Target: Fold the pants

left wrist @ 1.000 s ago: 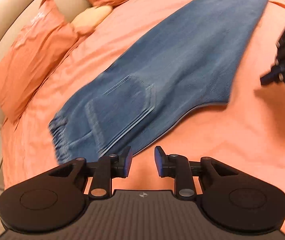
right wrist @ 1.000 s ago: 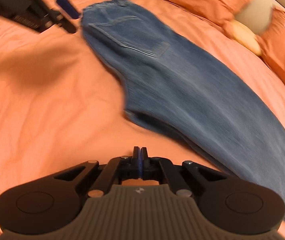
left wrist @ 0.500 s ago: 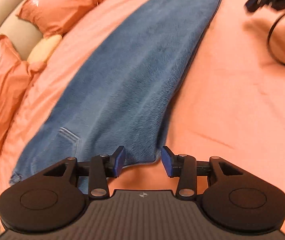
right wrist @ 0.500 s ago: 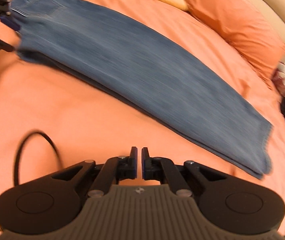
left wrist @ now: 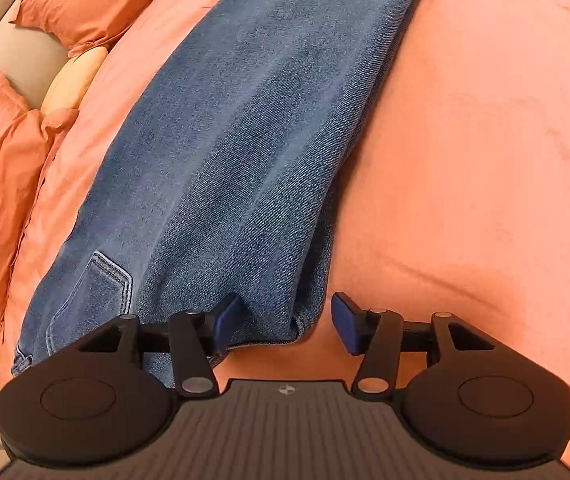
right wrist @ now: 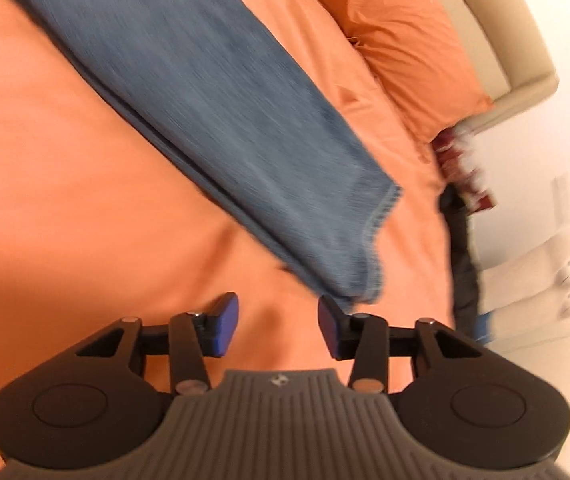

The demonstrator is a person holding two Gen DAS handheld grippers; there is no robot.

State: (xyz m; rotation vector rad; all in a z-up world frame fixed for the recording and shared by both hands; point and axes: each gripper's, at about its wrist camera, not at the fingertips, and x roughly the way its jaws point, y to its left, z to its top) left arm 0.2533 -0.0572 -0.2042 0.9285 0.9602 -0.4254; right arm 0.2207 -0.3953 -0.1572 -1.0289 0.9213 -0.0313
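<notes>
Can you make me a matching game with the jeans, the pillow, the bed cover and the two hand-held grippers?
Things:
1. jeans
2. pillow
3. left hand-held gripper
4. right hand-held gripper

Places or states:
A. open, with the crotch corner of the jeans between its fingers
B. orange, lying near the beige headboard
C. blue, folded lengthwise on the orange bed cover
D. open, by the hem end of the leg, nothing between its fingers

Pairs: 1-C, 2-B, 3-A, 4-D

Orange bedspread [left wrist: 465, 160], orange pillows [left wrist: 97, 4], beige headboard [right wrist: 497, 28].
</notes>
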